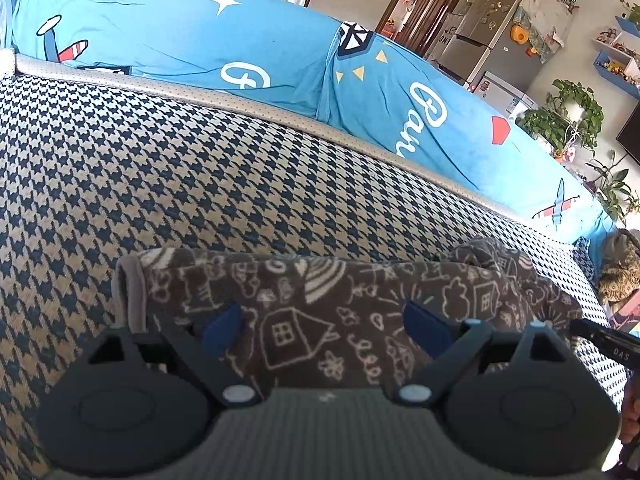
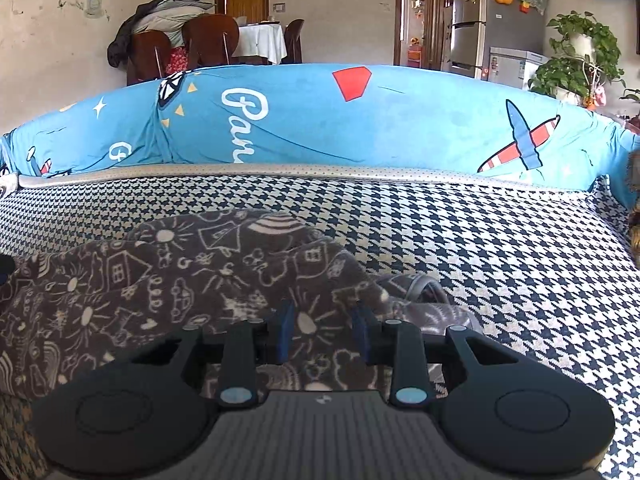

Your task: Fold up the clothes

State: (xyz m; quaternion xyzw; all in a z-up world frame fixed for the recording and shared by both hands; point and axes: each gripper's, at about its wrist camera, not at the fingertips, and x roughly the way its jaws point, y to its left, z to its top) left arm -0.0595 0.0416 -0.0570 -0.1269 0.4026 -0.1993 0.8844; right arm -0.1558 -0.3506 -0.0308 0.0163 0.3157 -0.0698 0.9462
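Your left gripper [image 1: 326,326]: jaws spread wide, nothing pinched, blue pads hover over brown doodle-print garment [image 1: 320,304]. Garment lies lower centre of left wrist view on houndstooth sofa seat [image 1: 180,168], folded edge toward blue sofa cover [image 1: 240,48]. Your right gripper [image 2: 324,330]: jaws partly closed, garment [image 2: 180,280] between pads; can't tell if pinching. Garment fills lower left of right wrist view.

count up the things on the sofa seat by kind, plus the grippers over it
brown doodle-print garment: 1
houndstooth seat cover: 1
blue cartoon-print back cover: 1
grippers: 2, left gripper with fingers wide apart, right gripper with fingers narrowly spaced over the garment
total: 5
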